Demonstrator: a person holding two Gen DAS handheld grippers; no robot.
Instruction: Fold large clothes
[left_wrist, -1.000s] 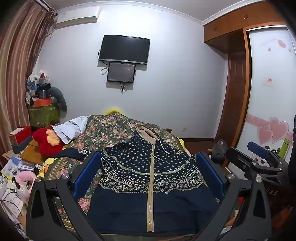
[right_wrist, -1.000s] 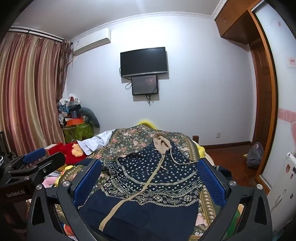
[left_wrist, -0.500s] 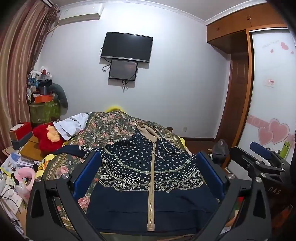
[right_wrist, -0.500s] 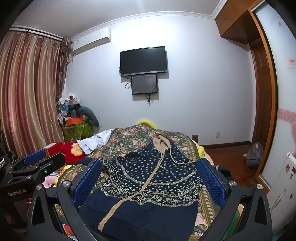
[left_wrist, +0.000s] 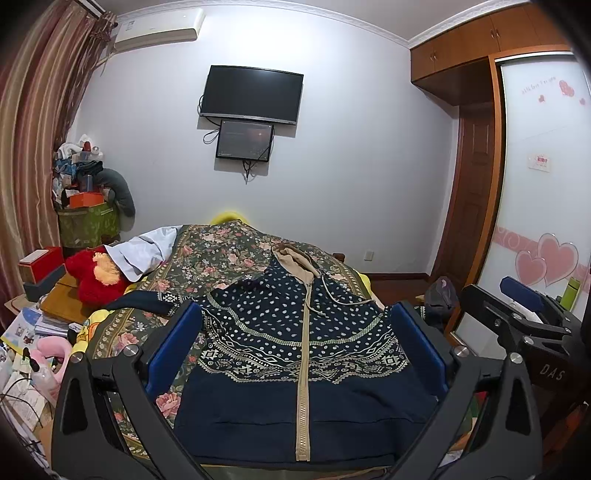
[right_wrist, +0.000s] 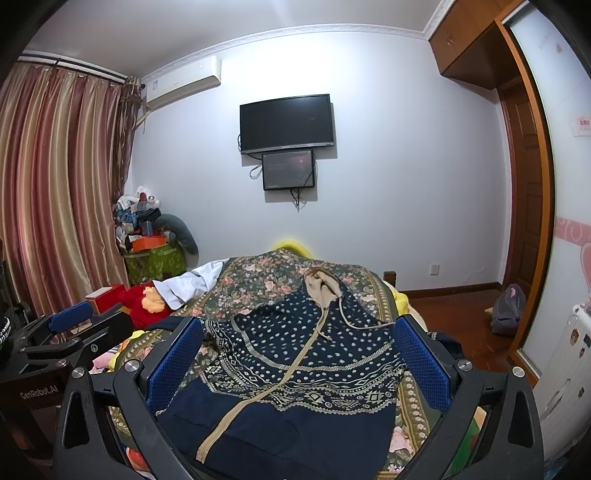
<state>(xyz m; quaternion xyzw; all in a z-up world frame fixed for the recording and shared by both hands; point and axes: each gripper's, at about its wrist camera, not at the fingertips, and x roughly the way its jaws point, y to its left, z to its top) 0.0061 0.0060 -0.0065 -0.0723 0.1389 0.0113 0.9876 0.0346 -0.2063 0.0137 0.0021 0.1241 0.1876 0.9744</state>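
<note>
Hoodie (left_wrist: 295, 354), navy with pale dots and a tan zipper, lies spread front-up on the flowered bedspread (left_wrist: 207, 258), hood toward the far wall. Left gripper (left_wrist: 295, 350) and right gripper (right_wrist: 295, 358) both hover above its hem, jaws spread wide, holding nothing.

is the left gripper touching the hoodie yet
Apart. In the left wrist view the left gripper hangs open above the hoodie, which lies flat and undisturbed on the bed; its fingers pinch no fabric.
</note>
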